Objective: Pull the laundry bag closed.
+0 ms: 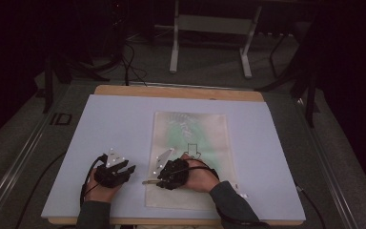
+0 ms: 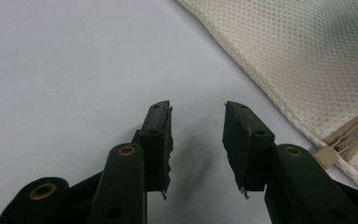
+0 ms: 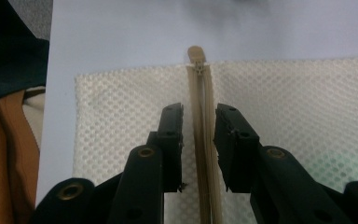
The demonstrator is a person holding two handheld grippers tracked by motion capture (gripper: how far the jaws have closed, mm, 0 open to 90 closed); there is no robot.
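A white mesh bag (image 1: 190, 138) lies flat on the pale blue board (image 1: 114, 119), with something green showing faintly through it. Its beige zipper (image 3: 204, 140) runs along the bag's near end and finishes in a small tab (image 3: 196, 53) at the bag's edge. My right gripper (image 3: 198, 116) is open, one jaw on each side of the zipper and just above the mesh; in the high view the right gripper (image 1: 158, 180) points left. My left gripper (image 2: 197, 116) is open over bare board with nothing between its jaws, and the mesh bag (image 2: 298, 60) and zipper tab (image 2: 327, 157) lie to its right. From above the left gripper (image 1: 130, 168) sits left of the bag.
The board rests on a wooden table (image 1: 181, 91) with grey carpet around it. A metal frame (image 1: 209, 28) stands behind the table, and cables (image 1: 128, 67) trail on the floor at the back left. A dark sleeve (image 3: 9, 60) shows at the left.
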